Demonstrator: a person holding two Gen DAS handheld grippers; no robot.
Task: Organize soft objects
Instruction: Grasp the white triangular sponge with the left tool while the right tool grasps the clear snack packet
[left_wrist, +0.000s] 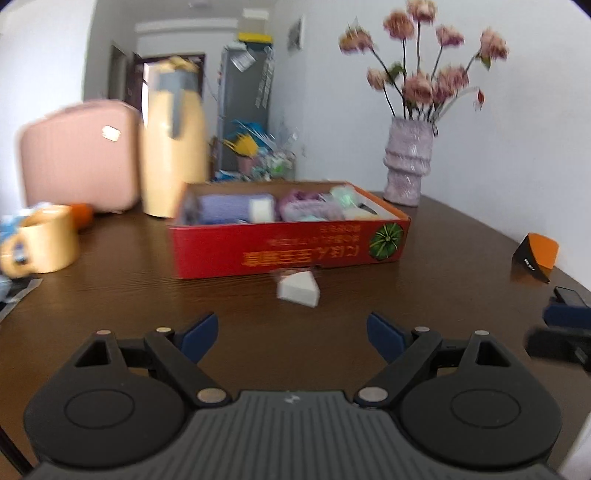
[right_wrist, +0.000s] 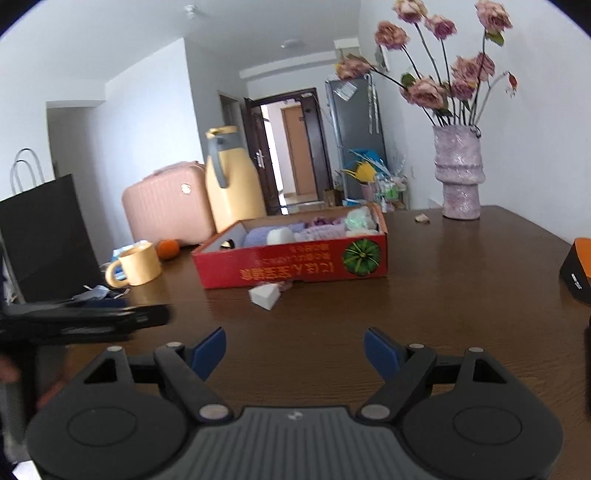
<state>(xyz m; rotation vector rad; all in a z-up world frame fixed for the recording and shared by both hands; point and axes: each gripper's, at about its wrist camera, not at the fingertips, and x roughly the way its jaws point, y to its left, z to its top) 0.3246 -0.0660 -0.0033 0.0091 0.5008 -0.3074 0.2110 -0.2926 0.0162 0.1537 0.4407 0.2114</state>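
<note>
Surface: dark wood-grain tabletop, its near edge cut off behind both gripper bodies.
Left gripper: jaws wide, nothing between them, held over bare tabletop; in the right wrist view only a dark blurred bar shows at the left edge.
Right gripper: jaws wide and empty; in the left wrist view only part of it shows at the right edge, blurred.
White wedge: a soft sponge-like piece, lying on the tabletop just in front of the red box, well ahead of both grippers; a small pinkish scrap beside it is too blurred to identify.
Red box: open cardboard tray, print upside down, holding lilac, purple, white and pale green soft items; individual pieces hard to tell apart.
Yellow mug: left of the box, an orange fruit behind it.
Background: yellow jug, pink case, vase of flowers; left wrist view motion-blurred throughout.
</note>
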